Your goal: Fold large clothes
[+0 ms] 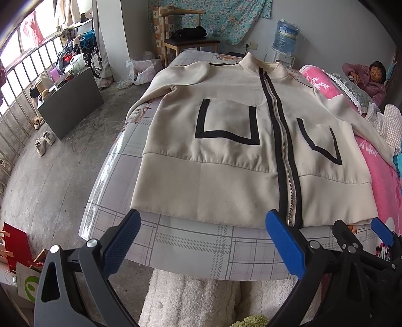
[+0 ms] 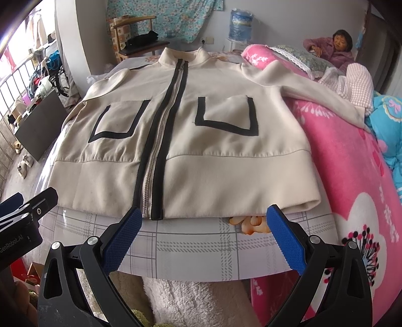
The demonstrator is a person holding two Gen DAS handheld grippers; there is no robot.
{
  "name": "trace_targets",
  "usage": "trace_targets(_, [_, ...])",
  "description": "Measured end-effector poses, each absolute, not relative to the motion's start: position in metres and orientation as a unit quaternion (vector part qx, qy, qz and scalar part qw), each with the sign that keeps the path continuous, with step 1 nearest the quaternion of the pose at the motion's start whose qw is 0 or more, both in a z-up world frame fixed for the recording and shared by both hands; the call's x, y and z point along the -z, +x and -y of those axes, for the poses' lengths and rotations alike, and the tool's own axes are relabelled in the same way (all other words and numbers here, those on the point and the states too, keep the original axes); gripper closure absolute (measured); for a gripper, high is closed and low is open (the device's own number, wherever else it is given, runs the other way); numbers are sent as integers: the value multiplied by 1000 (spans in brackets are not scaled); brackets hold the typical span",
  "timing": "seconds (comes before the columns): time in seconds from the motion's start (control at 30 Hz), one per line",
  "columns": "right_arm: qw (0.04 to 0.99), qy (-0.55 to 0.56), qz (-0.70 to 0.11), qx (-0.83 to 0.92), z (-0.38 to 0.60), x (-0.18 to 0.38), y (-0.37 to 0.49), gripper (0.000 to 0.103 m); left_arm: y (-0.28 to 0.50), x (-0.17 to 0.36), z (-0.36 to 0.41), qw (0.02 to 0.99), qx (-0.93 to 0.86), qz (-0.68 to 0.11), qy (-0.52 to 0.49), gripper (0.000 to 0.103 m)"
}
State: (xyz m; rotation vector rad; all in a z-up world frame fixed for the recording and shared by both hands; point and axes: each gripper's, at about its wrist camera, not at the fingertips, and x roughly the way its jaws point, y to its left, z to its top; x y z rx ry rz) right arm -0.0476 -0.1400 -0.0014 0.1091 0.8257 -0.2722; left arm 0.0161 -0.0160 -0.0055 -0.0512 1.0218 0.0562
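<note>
cream jacket (image 1: pixel 226 161), black trim; grey plaid table cover (image 1: pixel 196 246); pink floral quilt (image 2: pixel 351 176); blue fingers (image 2: pixel 284 234).

Jacket (image 1: pixel 226 156) – matt cream cloth, metal zip; tablecloth (image 2: pixel 201 251) – glossy plastic.

Jacket (image 1: pixel 226 156) flat on table (image 1: pixel 191 246), collar far; quilt (image 1: pixel 382 171) right; chair (image 1: pixel 186 37) behind; both grippers before hem.

Plaid plastic-covered table (image 1: pixel 191 241); pink floral quilt (image 2: pixel 351 161) beside it; wooden chair (image 1: pixel 186 37) holding black cloth; blue water-dispenser bottle (image 2: pixel 240 24); woman in purple robe (image 2: pixel 335 49), reclining; grey cabinet (image 1: pixel 71 103); pale shoes (image 1: pixel 44 142) on concrete floor.
</note>
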Motion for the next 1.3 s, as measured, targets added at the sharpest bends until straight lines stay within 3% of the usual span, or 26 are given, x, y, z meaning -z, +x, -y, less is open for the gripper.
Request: trace_targets(1.3, [907, 45, -399, 131, 137, 2, -47, 8, 19, 5, 13, 872, -30, -487, -31, 5])
